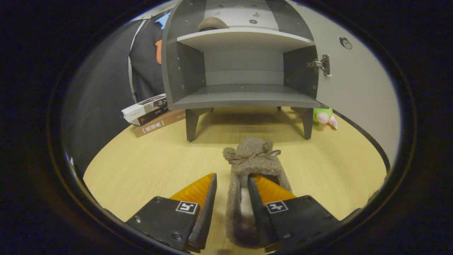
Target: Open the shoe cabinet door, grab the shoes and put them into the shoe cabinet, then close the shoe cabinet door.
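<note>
A fuzzy brown shoe (253, 156) with a thin bow lies on the wooden table, toe pointing at the shoe cabinet (244, 96). My gripper (231, 176) is open and straddles the shoe's left side wall. One finger sits inside the shoe opening; the other stands outside, with a sliver of table between it and the shoe. The cabinet stands just beyond with its door (354, 81) swung open to the right. Its lower shelf is bare. A second brown shoe (212, 24) rests on the upper shelf.
A stack of books (148, 111) lies left of the cabinet's legs. A green and pink plush toy (325, 116) sits behind the right leg, under the open door. Bare table (148, 166) stretches left of the fingers.
</note>
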Available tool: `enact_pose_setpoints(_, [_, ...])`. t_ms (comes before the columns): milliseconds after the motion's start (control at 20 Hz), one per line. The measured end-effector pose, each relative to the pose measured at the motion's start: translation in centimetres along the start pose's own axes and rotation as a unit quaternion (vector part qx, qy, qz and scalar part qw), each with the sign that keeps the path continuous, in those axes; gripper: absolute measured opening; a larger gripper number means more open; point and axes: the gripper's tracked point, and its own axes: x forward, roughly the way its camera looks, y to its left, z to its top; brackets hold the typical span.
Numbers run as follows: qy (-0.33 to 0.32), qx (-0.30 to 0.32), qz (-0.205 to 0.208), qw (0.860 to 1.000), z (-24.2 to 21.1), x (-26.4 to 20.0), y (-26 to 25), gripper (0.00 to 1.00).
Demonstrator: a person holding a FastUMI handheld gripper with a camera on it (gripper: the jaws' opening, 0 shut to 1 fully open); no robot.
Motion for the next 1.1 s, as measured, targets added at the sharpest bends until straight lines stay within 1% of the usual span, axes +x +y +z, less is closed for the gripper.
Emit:
enact_pose_setpoints(50, [-0.005, 0.006, 0.004, 1.000, 0.0, 0.2, -0.3, 0.49])
enact_pose_setpoints(100, [-0.020, 0.011, 0.010, 1.000, 0.4, 0.1, -0.5, 0.19])
enact_pose_setpoints(150, [-0.025, 0.013, 0.014, 0.999, 0.5, 0.0, -0.8, 0.14])
enact_pose_setpoints(200, [-0.033, 0.019, 0.029, 0.999, 0.7, -0.5, -0.5, 0.10])
enact_pose_setpoints(300, [-0.052, 0.028, 0.043, 0.997, 1.0, -1.5, -0.4, 0.07])
enact_pose_setpoints(450, [-0.078, 0.022, 0.027, 0.996, 2.0, -3.6, -1.3, 0.07])
enact_pose_setpoints(600, [-0.091, 0.016, 0.024, 0.995, 2.8, -5.8, -1.4, 0.07])
enact_pose_setpoints(750, [-0.118, 0.010, 0.022, 0.993, 4.6, -8.6, -1.2, 0.07])
enact_pose_setpoints(900, [-0.149, 0.002, 0.025, 0.989, 7.3, -11.4, -0.5, 0.07])
enact_pose_setpoints(1100, [-0.194, -0.008, 0.033, 0.980, 12.7, -15.2, -0.1, 0.07])
